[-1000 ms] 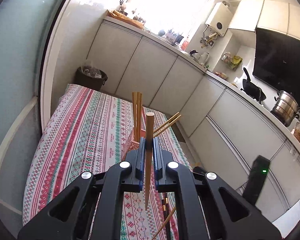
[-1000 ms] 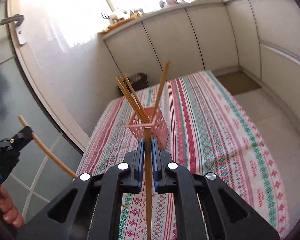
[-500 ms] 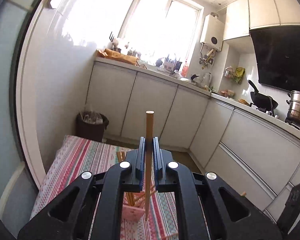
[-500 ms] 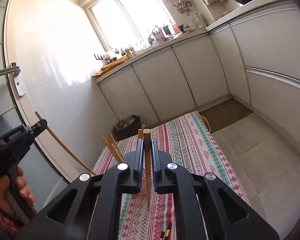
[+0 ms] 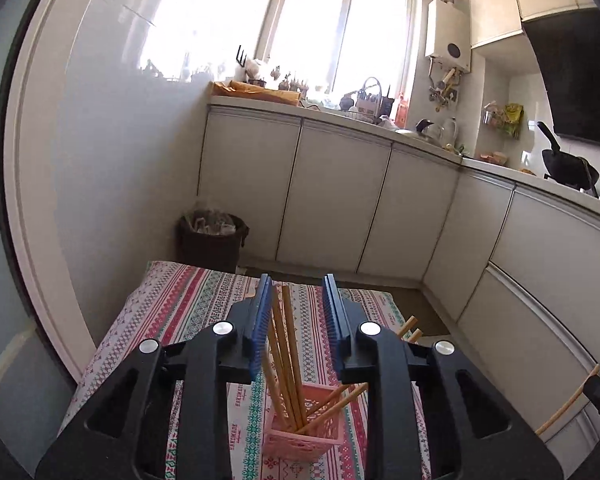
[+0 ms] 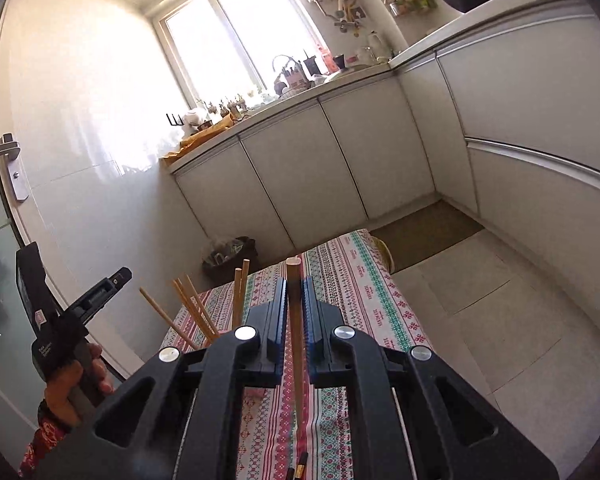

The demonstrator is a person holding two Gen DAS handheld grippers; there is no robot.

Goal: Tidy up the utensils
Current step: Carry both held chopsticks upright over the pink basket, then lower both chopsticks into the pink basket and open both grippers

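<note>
Left gripper [image 5: 296,312] has just been opening its jaws: the blue ribbed pads now stand apart with nothing pressed between them, and through the gap several wooden chopsticks [image 5: 286,360] show, standing tilted in a pink perforated utensil basket [image 5: 304,430] on the striped, patterned tablecloth [image 5: 188,312]. Two more chopsticks lean out of the basket toward the right. Pale printed lettering sits on the cloth just left of the basket, too small to read.

Right gripper [image 6: 296,312] is clamped on a single wooden chopstick [image 6: 296,344], held upright between its pads, one end above the fingers and the other reaching down toward the cloth. In the right wrist view the basket is mostly hidden behind the gripper body; its chopsticks fan out at left. A hand [image 6: 70,384] at the left edge grasps the other gripper's handle, which bears a white label with unreadable print. Dark-tipped chopsticks [image 6: 298,468] lie on the cloth at the bottom edge.
</note>
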